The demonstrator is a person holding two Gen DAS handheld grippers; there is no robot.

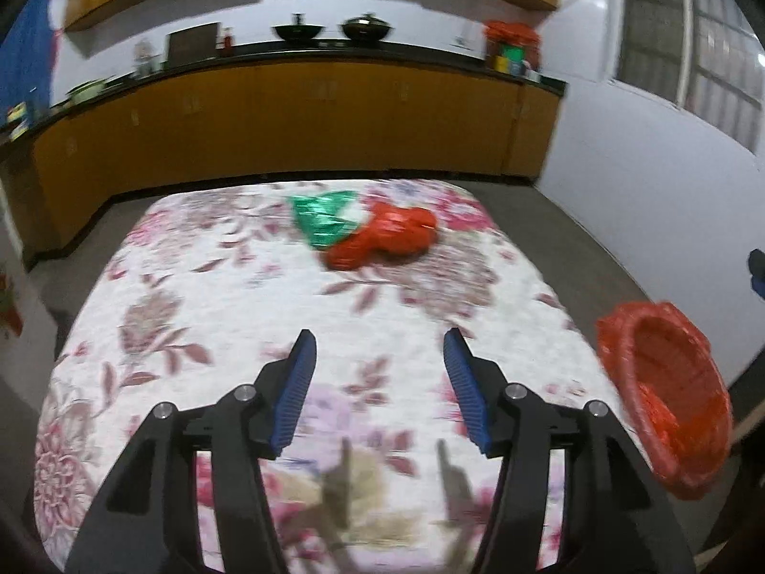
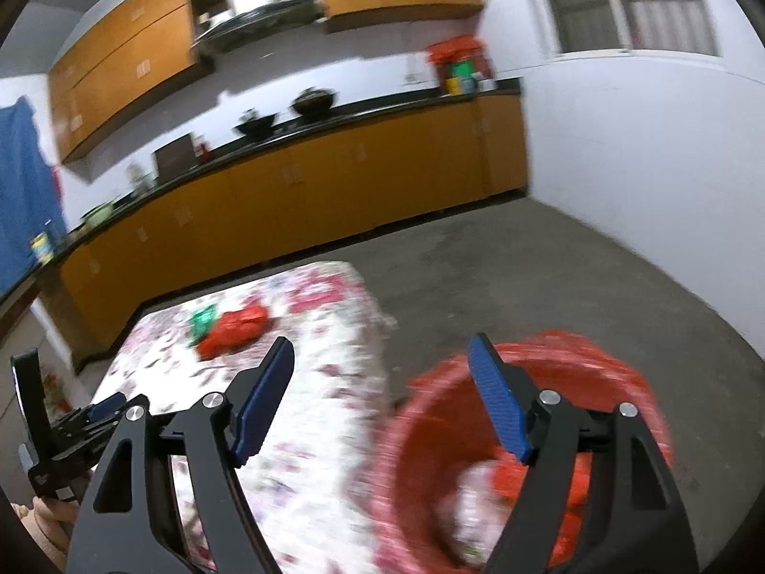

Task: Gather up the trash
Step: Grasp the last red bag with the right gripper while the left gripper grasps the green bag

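A crumpled red wrapper and a green one lie together at the far end of the floral-covered table. My left gripper hovers open over the table's near half, nothing between its blue pads. A red-lined trash bin stands off the table's right edge. In the right wrist view my right gripper stands open above the bin, which holds some light and red scraps. The two wrappers show far off on the table. The left gripper appears at that view's lower left.
Orange kitchen cabinets with a black counter run along the far wall, bearing woks and containers. Grey floor surrounds the table. A white wall and window stand to the right. A hand holds the left tool.
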